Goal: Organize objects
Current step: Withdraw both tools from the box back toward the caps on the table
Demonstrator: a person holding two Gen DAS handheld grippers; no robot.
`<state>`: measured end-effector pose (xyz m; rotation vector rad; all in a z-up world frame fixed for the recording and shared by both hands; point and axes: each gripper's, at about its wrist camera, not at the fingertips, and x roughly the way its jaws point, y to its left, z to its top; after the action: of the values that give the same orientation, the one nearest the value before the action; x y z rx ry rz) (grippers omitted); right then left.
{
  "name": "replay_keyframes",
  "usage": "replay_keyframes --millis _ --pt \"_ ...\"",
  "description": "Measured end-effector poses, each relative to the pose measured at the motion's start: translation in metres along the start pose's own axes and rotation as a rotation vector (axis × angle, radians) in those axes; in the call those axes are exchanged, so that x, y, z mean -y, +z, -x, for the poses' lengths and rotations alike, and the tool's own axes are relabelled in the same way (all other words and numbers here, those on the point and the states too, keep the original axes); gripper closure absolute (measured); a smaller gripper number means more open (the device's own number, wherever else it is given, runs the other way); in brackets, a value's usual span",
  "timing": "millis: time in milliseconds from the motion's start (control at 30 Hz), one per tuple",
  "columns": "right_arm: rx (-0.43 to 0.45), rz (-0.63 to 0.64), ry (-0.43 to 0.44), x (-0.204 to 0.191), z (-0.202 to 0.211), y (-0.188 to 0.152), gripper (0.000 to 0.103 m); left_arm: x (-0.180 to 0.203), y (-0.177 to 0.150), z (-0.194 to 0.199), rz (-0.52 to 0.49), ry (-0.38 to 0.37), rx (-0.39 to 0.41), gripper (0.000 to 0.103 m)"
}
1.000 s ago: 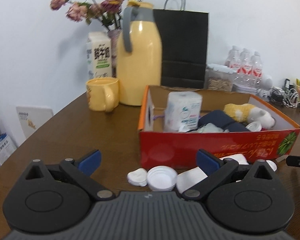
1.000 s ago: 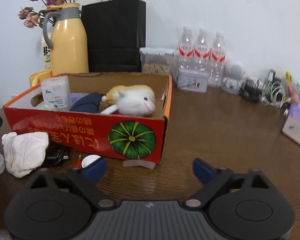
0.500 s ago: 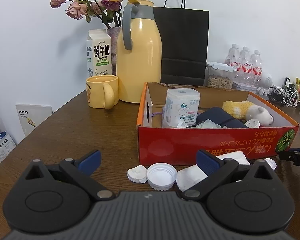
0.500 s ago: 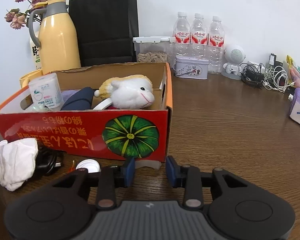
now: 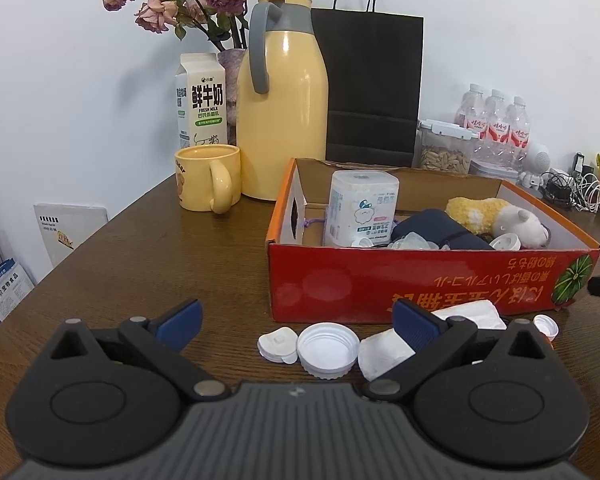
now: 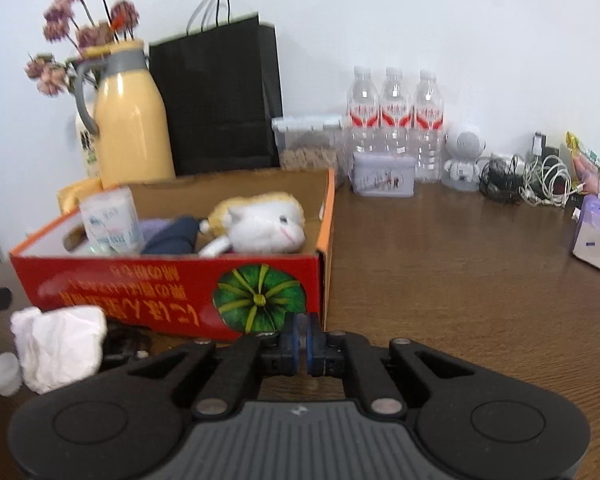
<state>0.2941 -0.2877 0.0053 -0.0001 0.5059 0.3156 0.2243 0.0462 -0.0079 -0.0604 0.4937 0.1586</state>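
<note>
Gleaming ribbed plastic cap (image 5: 328, 349), round

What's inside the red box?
The red box holds a white tissue pack, a dark blue pouch, a plush sheep and small clear plastic bits. Anything underneath is hidden.

Dark wooden tabletop (image 5: 148, 248) crowded with household items.

At centre right of the left wrist view sits an open red cardboard box (image 5: 420, 276). In front of it lie a white bottle cap (image 5: 328, 346), a small white lid (image 5: 277, 345) and a crumpled white tissue (image 5: 384, 350). Upper left of centre stand a yellow mug (image 5: 206, 178), a yellow thermos jug (image 5: 282, 120), a milk carton (image 5: 200, 100) and a black paper bag (image 5: 374, 88). Water bottles (image 6: 396, 120) line the back wall.
</note>
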Motion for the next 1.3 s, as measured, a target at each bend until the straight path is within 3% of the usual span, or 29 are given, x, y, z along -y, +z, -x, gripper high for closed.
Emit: replay_keyframes --millis 500,633,933,1300 --pt "0.198 -0.056 0.078 0.003 0.047 0.006 0.1 0.001 0.002 -0.004 -0.01 0.003 -0.01 0.0" --pt "0.285 -0.065 0.097 0.001 0.065 0.011 0.1 0.002 0.001 -0.004 -0.013 0.003 -0.012 0.0" --pt "0.245 -0.027 0.142 -0.016 0.067 0.003 0.1 0.005 -0.015 0.009 -0.04 -0.03 -0.057 0.0" --pt "0.233 -0.017 0.168 -0.02 0.073 -0.009 0.1 0.023 -0.035 0.011 -0.142 -0.067 -0.115 0.003"
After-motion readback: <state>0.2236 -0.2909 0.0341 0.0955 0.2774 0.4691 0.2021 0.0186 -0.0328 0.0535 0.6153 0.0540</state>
